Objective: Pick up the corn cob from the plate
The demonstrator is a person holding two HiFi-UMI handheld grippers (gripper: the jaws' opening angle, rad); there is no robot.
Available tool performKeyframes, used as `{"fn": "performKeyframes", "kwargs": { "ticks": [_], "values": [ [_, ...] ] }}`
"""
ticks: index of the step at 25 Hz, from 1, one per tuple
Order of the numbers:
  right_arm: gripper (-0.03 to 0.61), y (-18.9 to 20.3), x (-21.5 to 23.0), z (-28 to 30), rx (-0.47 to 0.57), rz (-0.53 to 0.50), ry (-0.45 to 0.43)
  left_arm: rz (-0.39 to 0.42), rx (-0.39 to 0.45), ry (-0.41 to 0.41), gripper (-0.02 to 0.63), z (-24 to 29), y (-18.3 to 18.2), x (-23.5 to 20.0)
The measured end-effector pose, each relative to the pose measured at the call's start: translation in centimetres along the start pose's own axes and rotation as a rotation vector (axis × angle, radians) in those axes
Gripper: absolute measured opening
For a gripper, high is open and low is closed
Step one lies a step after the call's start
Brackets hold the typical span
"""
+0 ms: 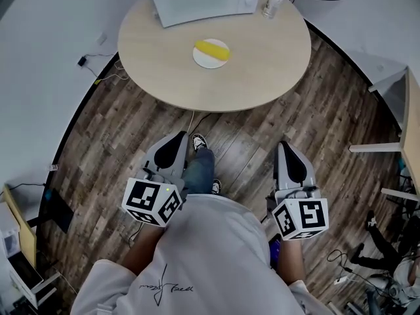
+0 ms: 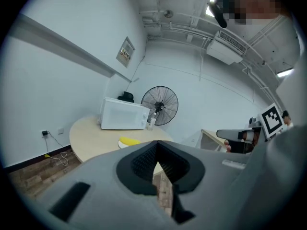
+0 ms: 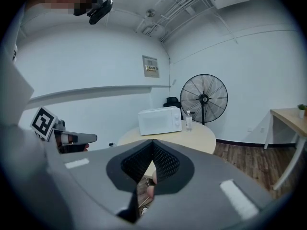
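One corn cob point(image 1: 212, 49), illegible wall notice point(image 3: 150, 67)

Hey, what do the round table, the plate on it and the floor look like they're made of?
The round table looks like pale wood or laminate, matte with faint grain. The plate is smooth and white, ceramic or plastic; I can't tell which. The floor is dark wood-look planks with visible seams, real wood or vinyl.

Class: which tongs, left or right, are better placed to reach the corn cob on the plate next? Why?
Probably left. Both tongs are shut and well short of the table, but the left tongs line up closer to the corn cob; the right tongs sit further aside.
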State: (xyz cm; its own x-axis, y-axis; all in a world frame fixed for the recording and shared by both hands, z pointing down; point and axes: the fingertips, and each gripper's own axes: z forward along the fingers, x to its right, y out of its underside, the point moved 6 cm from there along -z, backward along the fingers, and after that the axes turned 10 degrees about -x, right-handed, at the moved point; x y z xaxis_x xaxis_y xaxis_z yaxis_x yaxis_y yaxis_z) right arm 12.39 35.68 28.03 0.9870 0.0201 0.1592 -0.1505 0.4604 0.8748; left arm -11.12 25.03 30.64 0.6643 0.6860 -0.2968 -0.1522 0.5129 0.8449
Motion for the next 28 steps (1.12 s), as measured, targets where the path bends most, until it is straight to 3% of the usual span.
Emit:
{"fn": "performKeyframes", "kwargs": {
  "ticks": [13, 17, 28],
  "values": [
    [0.012, -5.4, 1.3, 10.1, -0.022, 0.008, -0.025, 0.003, 0.004, 0.06, -0.002, 7.9, -7.2, -5.2],
    [0.014, -7.6, 1.6, 13.1, -0.026, 0.001, -0.023, -0.034, 0.006, 0.075, -0.002, 9.8, -9.4, -7.4],
    [0.014, -12.5, 2.0, 21.1, -0.03, -0.022, -0.057, -0.024, 0.014, 0.053, -0.002, 13.5, -14.2, -12.6]
  ]
}}
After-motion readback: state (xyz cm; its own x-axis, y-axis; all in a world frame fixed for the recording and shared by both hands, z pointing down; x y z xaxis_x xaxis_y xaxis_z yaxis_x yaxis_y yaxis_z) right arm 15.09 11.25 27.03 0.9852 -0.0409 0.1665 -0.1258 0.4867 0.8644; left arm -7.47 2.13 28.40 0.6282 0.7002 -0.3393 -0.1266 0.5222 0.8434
